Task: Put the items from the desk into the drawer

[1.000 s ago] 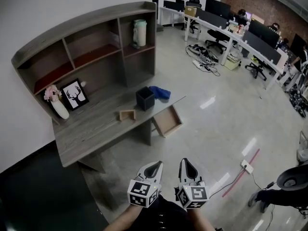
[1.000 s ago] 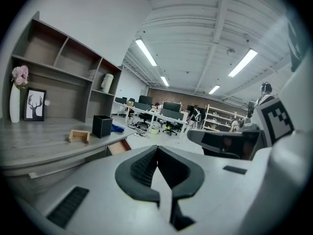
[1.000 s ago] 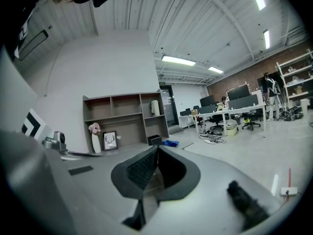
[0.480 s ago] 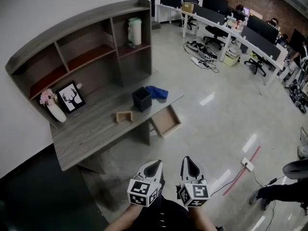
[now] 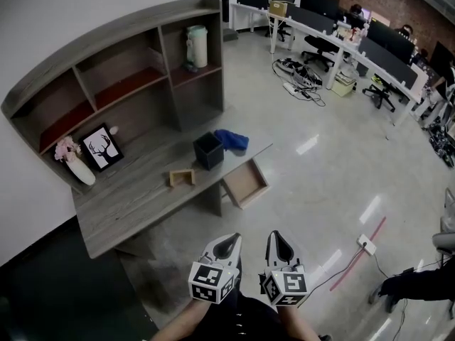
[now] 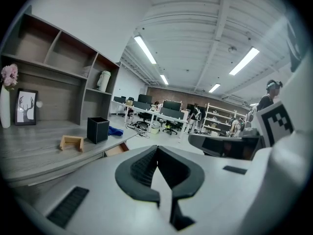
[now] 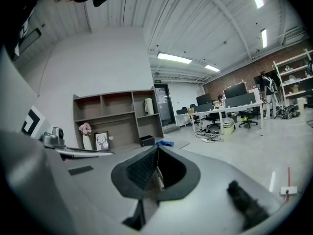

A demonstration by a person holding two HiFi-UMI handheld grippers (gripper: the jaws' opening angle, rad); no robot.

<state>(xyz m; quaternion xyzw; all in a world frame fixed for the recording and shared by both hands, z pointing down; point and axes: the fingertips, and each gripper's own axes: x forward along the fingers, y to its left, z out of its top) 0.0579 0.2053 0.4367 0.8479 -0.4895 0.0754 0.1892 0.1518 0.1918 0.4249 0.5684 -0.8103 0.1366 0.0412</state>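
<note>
With left gripper [image 5: 229, 241] and right gripper [image 5: 277, 239] closed and empty, the desk's [image 5: 135, 190] blue cloth [image 5: 233, 140] looked soft and light, best pinched at a raised fold.

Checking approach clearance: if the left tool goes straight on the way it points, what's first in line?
Probably the floor, just right of the open drawer and the desk corner. The left tool is shut and empty. Depth is unclear, so the drawer could be clipped.
</note>
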